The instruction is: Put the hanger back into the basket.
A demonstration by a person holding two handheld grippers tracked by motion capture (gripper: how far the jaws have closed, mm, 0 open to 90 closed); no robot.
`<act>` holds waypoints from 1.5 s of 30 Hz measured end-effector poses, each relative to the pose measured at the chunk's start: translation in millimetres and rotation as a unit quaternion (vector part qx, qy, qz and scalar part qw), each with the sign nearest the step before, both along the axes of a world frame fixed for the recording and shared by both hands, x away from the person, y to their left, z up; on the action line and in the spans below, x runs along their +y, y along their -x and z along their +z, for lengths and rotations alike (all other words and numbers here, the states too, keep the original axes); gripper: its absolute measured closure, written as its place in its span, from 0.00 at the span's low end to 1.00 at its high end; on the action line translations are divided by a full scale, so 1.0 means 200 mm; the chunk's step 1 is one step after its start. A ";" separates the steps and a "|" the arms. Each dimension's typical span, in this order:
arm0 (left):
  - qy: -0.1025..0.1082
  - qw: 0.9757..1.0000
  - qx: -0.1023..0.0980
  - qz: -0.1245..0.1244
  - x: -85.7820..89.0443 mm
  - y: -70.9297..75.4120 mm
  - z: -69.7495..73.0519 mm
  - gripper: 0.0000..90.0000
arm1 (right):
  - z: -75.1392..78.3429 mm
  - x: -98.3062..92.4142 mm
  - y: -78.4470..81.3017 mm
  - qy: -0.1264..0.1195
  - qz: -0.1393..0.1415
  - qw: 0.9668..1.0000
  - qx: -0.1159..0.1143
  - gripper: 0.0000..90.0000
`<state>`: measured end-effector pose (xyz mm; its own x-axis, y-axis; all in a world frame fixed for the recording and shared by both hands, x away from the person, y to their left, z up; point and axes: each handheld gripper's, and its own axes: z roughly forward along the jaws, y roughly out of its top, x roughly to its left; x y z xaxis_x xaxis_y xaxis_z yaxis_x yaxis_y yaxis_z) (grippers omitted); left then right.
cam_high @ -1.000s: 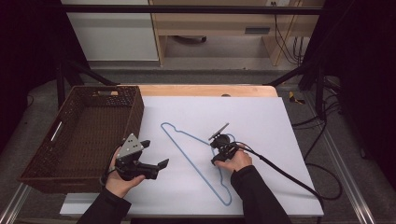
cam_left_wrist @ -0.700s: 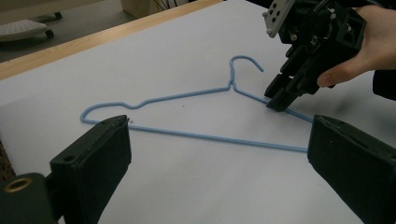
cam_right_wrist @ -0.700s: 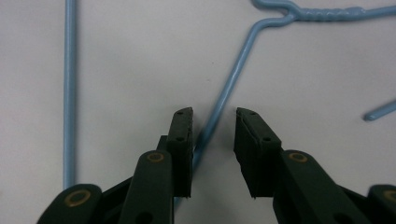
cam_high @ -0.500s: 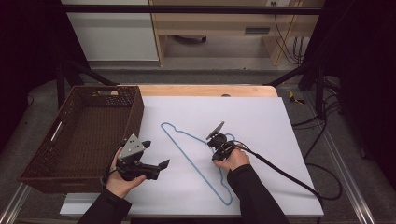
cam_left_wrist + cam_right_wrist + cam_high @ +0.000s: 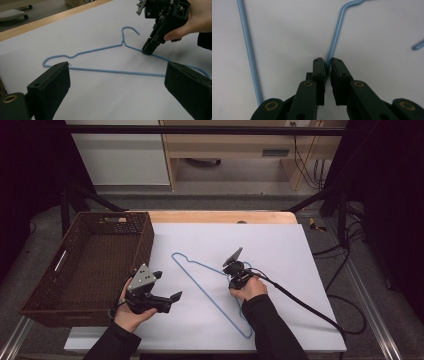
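A blue wire hanger (image 5: 205,291) lies flat on the white table top (image 5: 285,250), its hook toward the basket. My right gripper (image 5: 232,279) points down onto the hanger's upper arm near the neck. Its jaws have just been closing, and the wire (image 5: 334,42) runs in between its pads (image 5: 319,67), which pinch it. From the left gripper view, the right gripper (image 5: 148,51) stands on the hanger (image 5: 112,71). My left gripper (image 5: 167,285) is held low over the table left of the hanger, open, with nothing between its fingers (image 5: 50,85).
A dark brown woven basket (image 5: 146,237) stands at the left of the table with nothing visible inside. The right gripper's black cable (image 5: 305,307) trails to the right front. A wooden strip (image 5: 220,216) runs along the table's far edge.
The right gripper's jaws have come together on the hanger wire. Both hands have stayed where they were, and the hanger still lies flat.
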<state>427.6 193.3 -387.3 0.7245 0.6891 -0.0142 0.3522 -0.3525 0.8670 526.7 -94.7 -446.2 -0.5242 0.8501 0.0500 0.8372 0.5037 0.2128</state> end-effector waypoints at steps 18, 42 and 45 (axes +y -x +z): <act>-0.002 1.000 0.002 -0.003 -0.01 0.00 0.00 0.07 | 0.00 -0.01 0.00 0.014 0.013 1.000 0.004 0.95; -0.003 1.000 0.002 -0.006 -0.01 0.01 0.01 0.07 | 0.06 -0.04 0.02 -0.008 0.012 1.000 -0.012 0.98; -0.003 1.000 0.000 -0.005 -0.01 0.01 0.01 0.07 | 0.11 -0.05 0.04 -0.013 0.019 1.000 -0.022 0.98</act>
<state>426.1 191.4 -384.8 0.7315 0.6817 -0.0105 0.3491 -0.3613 0.8646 518.8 -105.4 -424.7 -0.5586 0.8281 0.0477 0.8071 0.5294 0.2614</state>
